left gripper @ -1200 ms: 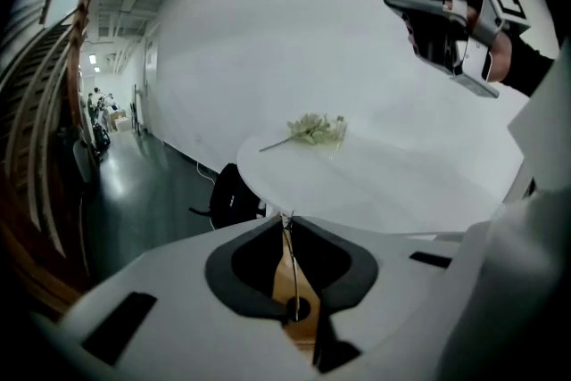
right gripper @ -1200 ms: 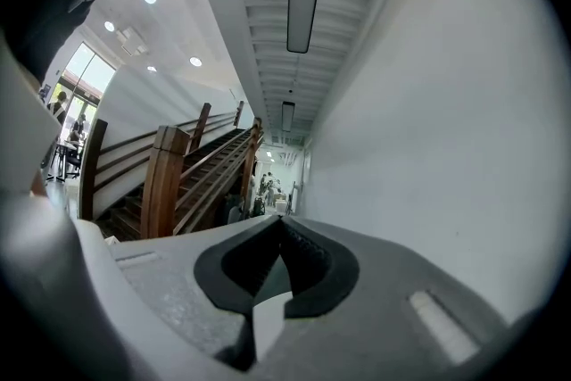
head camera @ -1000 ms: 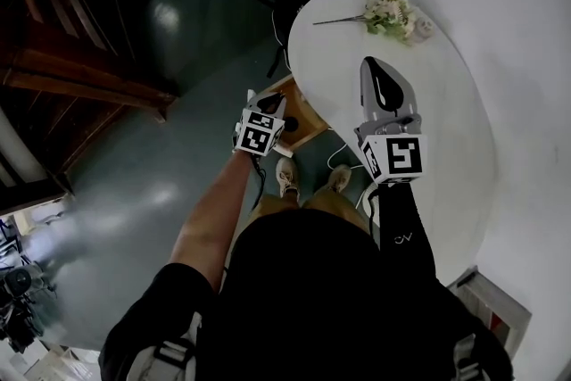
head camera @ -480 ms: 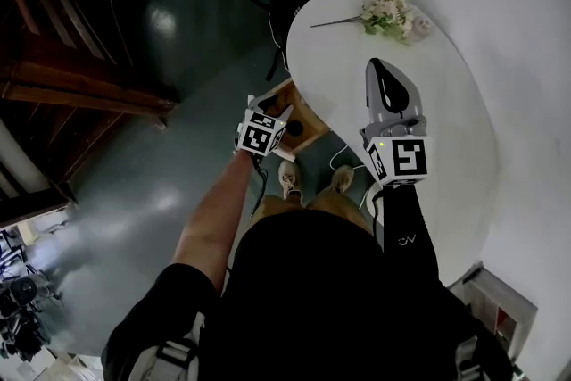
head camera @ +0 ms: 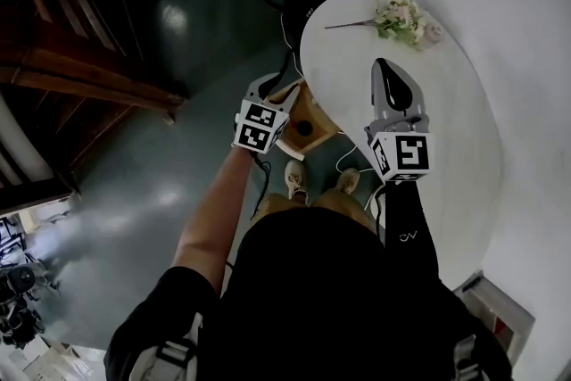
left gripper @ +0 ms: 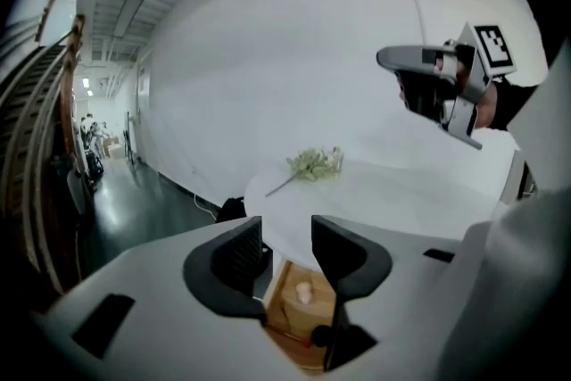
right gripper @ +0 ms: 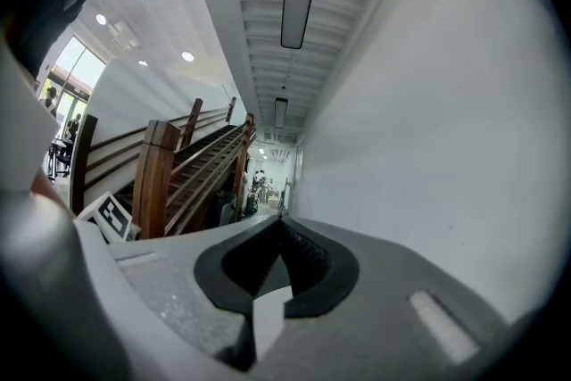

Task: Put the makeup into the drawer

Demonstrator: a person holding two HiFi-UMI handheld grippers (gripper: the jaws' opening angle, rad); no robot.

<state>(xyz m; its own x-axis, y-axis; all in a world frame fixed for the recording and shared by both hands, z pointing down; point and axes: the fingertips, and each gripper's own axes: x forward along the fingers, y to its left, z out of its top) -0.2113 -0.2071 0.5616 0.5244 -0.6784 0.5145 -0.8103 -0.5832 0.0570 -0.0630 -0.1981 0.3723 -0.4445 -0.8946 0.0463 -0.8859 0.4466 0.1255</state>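
L gripper point(left gripper: 285, 238): released. Jaws have just been opening and are standing apart w/ nothing btwn them. It's hanging above the drawer, tilting down at it.
R gripper point(right gripper: 280, 232): clenched, tips meeting, empty. It's hovering level over the table and aiming at the wall and staircase, not at the work.
makeup point(left gripper: 304, 292): small pale piece lying inside the drawer, showing thru the L jaws. Prob the makeup, but too small to be sure. A dark item point(left gripper: 318, 336) is sitting near it, toward the drawer's near end.
drawer point(left gripper: 284, 314): wooden, sticking out from under the table edge and standing open.
table point(head camera: 446, 129): white, rounded. Flowers point(head camera: 401, 17) are lying at the far end, well apart from both grippers. No other makeup showing on it.
step: judging by the layout, the drop-off is finishing, w/ the item in the drawer and the L gripper clearing off.
next: prob shutting the drawer, unless more makeup is waiting out of view. That's calling for the L gripper going back down to the drawer front and pushing it in under the table w/o tipping what's inside.
diff vs 1 s ago: L gripper is sitting higher and farther off the drawer, so more of the drawer's inside is showing. R gripper is keeping abt the same spot over the table.
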